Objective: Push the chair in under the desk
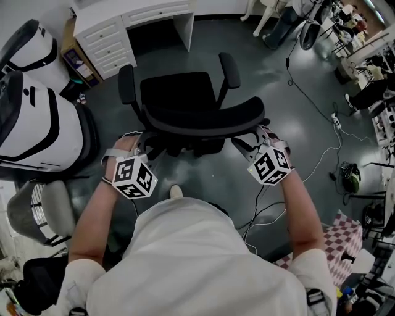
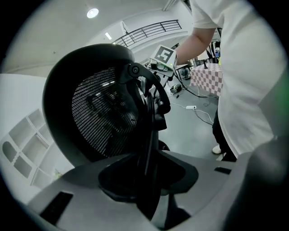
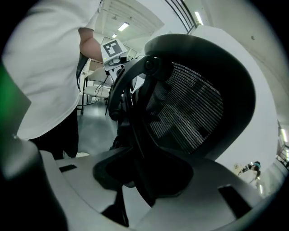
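Both grippers at the chair's backrest, chair out from the desk.

The chair stands on the floor on the near side of the white desk, its seat facing the far opening to the right of the drawers and not yet under it. The backrest curves across on the person's side. The left gripper sits at its left end and the right gripper at its right end. Each gripper's view shows its fingers spread, with the backrest's dark edge in the gap between them. A cable trails over the floor to the right.
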Available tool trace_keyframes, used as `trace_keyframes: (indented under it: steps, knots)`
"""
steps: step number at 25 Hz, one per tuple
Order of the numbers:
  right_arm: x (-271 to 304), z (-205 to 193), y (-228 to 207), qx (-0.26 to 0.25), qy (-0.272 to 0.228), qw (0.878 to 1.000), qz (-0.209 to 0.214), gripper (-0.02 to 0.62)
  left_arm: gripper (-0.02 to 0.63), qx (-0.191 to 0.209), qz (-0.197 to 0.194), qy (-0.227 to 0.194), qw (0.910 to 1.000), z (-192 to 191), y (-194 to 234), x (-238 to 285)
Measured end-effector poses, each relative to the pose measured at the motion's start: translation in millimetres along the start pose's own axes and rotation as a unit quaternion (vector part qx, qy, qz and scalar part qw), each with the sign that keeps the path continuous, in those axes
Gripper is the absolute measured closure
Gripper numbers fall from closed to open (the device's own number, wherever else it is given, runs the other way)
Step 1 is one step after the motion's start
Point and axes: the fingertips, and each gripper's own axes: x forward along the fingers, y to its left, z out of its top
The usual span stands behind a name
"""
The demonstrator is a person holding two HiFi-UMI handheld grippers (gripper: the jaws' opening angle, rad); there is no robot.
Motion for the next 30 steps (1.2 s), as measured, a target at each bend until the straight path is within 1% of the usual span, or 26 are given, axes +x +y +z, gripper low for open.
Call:
trace_keyframes:
  steps: [9,17,24,30]
  knots:
    - [12,-2,-20,0.018,0.005,1.000,0.000,0.460,0.479,-0.013,-0.015,0.008,0.9998,-4,18,10]
    - [22,-10,-44,0.026,0.006,1.000,-0.002,0.459,0.479,-0.015,-0.012,0.011,0.9998,0,38,25]
    - [29,-15,-61,0.023,-0.013,1.000,0.004,0.459,0.477,-0.019,-0.009,0.014,0.9997,1,52,34]
    - [35,-24,-77,0.012,-0.032,0.999,0.017,0.459,0.476,-0.033,-0.005,0.023,0.9992,6,62,46]
